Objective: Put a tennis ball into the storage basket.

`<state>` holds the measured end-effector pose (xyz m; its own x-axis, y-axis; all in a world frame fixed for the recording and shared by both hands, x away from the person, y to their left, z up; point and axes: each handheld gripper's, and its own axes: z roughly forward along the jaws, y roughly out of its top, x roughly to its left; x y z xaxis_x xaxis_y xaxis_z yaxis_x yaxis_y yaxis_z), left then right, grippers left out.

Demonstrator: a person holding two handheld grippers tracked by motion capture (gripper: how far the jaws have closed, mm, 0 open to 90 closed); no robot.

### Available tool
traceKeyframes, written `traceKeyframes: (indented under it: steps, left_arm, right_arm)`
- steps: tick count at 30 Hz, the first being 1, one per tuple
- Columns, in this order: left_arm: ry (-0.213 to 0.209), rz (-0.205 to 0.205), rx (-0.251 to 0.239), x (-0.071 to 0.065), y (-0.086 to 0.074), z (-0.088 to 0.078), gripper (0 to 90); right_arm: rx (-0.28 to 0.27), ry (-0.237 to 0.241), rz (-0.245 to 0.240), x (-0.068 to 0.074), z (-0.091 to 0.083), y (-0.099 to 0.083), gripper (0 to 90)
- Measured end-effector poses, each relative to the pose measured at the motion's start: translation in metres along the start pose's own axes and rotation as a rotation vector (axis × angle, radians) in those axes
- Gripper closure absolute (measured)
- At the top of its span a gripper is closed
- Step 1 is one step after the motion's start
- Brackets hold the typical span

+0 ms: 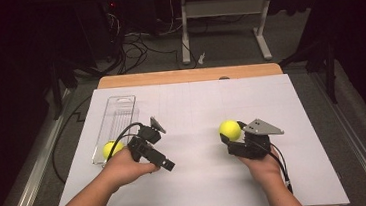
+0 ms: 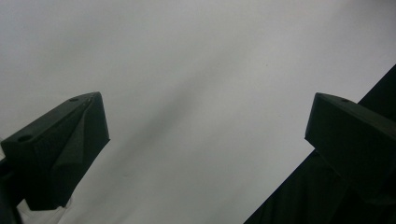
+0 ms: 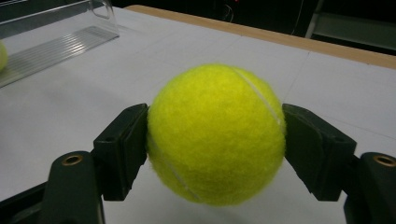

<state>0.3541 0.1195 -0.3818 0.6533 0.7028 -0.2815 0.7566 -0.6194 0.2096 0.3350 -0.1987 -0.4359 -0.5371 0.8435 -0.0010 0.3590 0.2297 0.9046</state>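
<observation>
A yellow tennis ball (image 1: 229,129) is clamped between the two black pads of my right gripper (image 1: 233,134), right of the table's middle and just above the white sheet. In the right gripper view the ball (image 3: 215,133) bulges between the pads (image 3: 126,149), with my right gripper (image 3: 215,140) shut on it. A second tennis ball (image 1: 111,148) lies in the near end of a clear plastic tray (image 1: 117,111). My left gripper (image 1: 162,160) is held just right of that tray. Its jaws stand wide apart over bare white paper with nothing between them, my left gripper (image 2: 205,116) open.
The white sheet (image 1: 191,102) covers a wooden table whose far edge (image 1: 188,75) shows beyond it. Cables and a desk frame (image 1: 224,24) stand on the dark floor behind. The clear tray (image 3: 56,42) lies far left in the right gripper view.
</observation>
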Motion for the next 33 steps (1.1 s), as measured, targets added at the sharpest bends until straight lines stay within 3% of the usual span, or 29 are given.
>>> traceKeyframes:
  steps: [22,25,33]
  left_arm:
    - [0.001,0.006,0.017,-0.004,0.000,0.002,0.6]
    - [-0.001,0.005,0.012,-0.005,0.000,0.001,0.6]
    - [0.001,0.003,0.010,-0.005,-0.002,-0.002,0.6]
  right_arm:
    - [-0.066,0.028,-0.015,0.016,-0.045,-0.025,27.9]
    - [-0.068,0.035,0.002,0.018,-0.049,-0.032,27.9]
    - [-0.069,0.043,-0.019,0.021,-0.051,-0.037,27.9]
